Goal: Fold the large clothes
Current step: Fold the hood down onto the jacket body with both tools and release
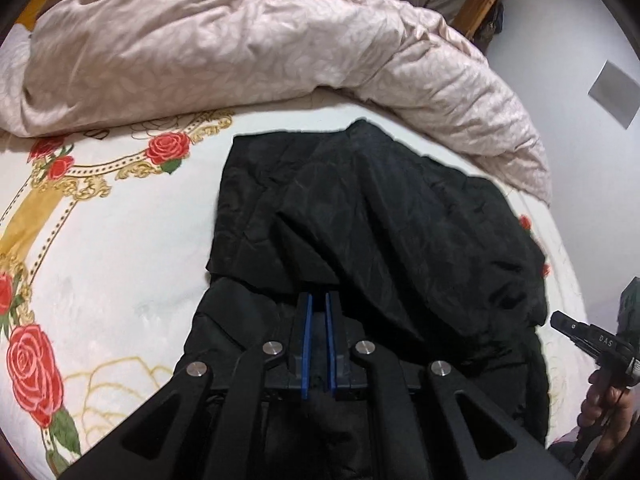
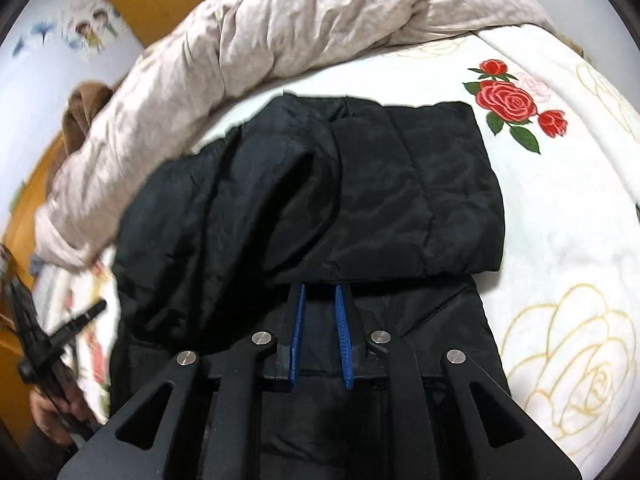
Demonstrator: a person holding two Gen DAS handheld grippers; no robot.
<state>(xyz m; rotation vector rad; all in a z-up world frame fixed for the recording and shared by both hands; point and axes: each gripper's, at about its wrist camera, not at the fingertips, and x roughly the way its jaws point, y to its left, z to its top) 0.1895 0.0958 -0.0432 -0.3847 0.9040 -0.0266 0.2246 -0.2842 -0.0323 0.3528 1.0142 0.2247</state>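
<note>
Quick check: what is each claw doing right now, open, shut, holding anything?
Left claw: shut, nothing visibly held, at black coat.
Right claw: slightly open, holding nothing.

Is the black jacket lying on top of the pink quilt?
No, the black jacket lies on the white rose-print bedspread, with the pink quilt bunched up behind it.

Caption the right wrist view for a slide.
Right gripper, jaws slightly apart, at the folded-over edge of a black jacket on a rose-print bedspread, pink duvet behind.
</note>
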